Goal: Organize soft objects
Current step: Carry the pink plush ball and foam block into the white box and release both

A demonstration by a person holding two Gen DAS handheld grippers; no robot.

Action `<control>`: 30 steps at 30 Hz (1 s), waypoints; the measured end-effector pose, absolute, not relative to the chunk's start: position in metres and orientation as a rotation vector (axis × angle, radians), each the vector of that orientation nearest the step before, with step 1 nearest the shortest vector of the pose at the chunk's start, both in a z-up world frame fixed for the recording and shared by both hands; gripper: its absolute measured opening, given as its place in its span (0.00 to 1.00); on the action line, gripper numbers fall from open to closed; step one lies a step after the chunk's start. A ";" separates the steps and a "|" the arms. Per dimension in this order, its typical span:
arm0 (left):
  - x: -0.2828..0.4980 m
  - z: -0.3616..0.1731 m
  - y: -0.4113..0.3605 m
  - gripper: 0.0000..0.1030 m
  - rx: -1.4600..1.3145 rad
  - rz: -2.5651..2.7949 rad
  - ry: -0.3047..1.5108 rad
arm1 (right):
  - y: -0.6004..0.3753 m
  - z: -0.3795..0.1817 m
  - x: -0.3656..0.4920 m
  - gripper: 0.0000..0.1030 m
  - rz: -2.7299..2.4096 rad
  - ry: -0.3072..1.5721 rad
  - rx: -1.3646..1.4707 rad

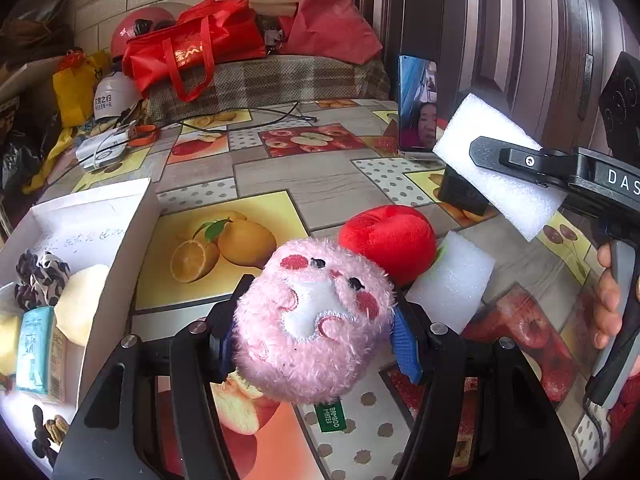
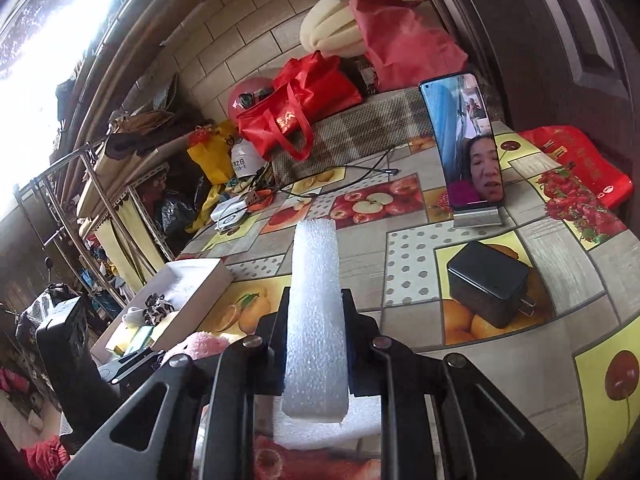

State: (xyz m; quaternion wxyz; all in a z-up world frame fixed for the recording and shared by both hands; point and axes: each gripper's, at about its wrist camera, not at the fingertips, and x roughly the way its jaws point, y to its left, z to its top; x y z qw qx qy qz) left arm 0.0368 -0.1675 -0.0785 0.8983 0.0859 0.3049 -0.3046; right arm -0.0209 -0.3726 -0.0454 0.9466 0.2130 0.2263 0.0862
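A pink plush face toy (image 1: 312,324) is clamped between the blue pads of my left gripper (image 1: 316,332), lifted above the fruit-print table (image 1: 320,184). Just behind it lie a red plush apple (image 1: 388,240) and a loose white foam block (image 1: 452,280). At the right, my right gripper (image 1: 496,160) is shut on a second white foam block (image 1: 500,172) and holds it in the air. The right wrist view shows that foam block (image 2: 316,312) standing upright between the fingers of the right gripper (image 2: 316,332). A white box (image 1: 120,240) at the left holds a leopard scrunchie, a yellow sponge and a tissue pack.
A phone on a stand (image 1: 416,108) stands at the table's back right, with a black charger (image 2: 488,288) in front of it. Cables and a small white device (image 1: 100,152) lie at the back left. Red bags (image 1: 192,48) and foam pile up behind.
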 end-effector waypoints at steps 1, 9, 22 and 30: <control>0.035 -0.077 -0.165 0.60 0.179 -0.621 0.624 | -0.365 -0.043 -0.019 0.18 0.190 0.459 0.430; 0.032 -0.051 -0.131 0.60 0.104 -0.561 0.567 | -0.316 -0.035 -0.011 0.18 0.272 0.479 0.402; 0.036 -0.033 -0.060 0.60 0.007 -0.440 0.526 | -0.257 -0.019 0.000 0.18 0.342 0.500 0.362; 0.051 -0.018 0.001 0.60 -0.077 -0.318 0.495 | -0.230 -0.012 0.015 0.18 0.389 0.536 0.361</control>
